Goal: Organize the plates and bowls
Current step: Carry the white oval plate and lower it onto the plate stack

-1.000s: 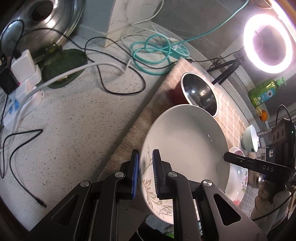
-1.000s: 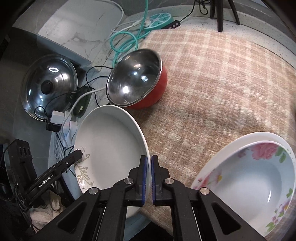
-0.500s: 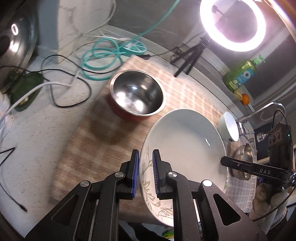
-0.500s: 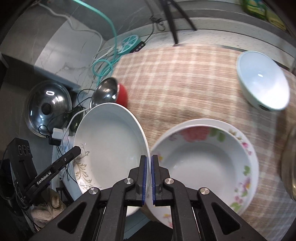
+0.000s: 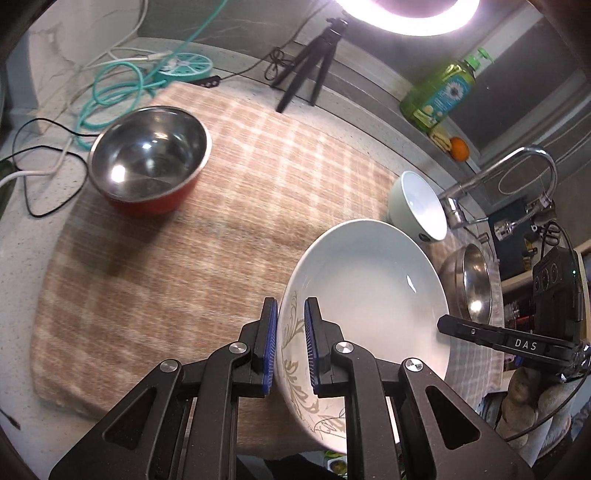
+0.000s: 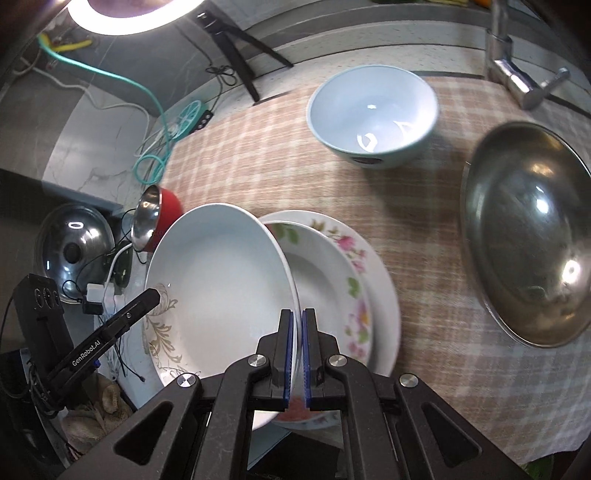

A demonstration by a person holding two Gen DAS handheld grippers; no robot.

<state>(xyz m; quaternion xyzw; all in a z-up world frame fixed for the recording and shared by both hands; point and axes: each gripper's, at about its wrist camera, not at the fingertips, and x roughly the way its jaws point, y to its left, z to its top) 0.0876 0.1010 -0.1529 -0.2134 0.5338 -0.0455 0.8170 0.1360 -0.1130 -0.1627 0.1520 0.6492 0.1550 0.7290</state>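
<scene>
Both claws are gripping one white plate [image 5: 369, 295] by opposite edges and holding it up off the bench [image 5: 22, 258]. The left claw [image 5: 290, 343] is pinching the plate's rim, where a pale leaf pattern runs, its blue pads closed tight on both faces of the rim. The right claw [image 6: 298, 354] is clamping the opposite edge, its pads almost meeting with only the thin rim between them.

In the right wrist view the white plate [image 6: 218, 288] is hanging tilted just above and partly over a flowered plate [image 6: 332, 280], which is sitting in a wider flowered one on the checked cloth [image 6: 424, 240]. Whether the plates are touching cannot be told.

A pale blue bowl [image 6: 373, 114] is standing on the far part of the cloth, well apart from the plates. A large steel bowl [image 6: 528, 258] is sitting at the right. A steel bowl with a red outside [image 5: 147, 158] is resting at the far left of the cloth, near a coil of teal cable [image 5: 122, 85]. A pot lid [image 6: 74, 251] is lying off the cloth at the left. A ring light [image 5: 406, 14] on a small tripod is shining at the far side, beside a green soap bottle [image 5: 439, 92] and a tap [image 5: 517, 166].
</scene>
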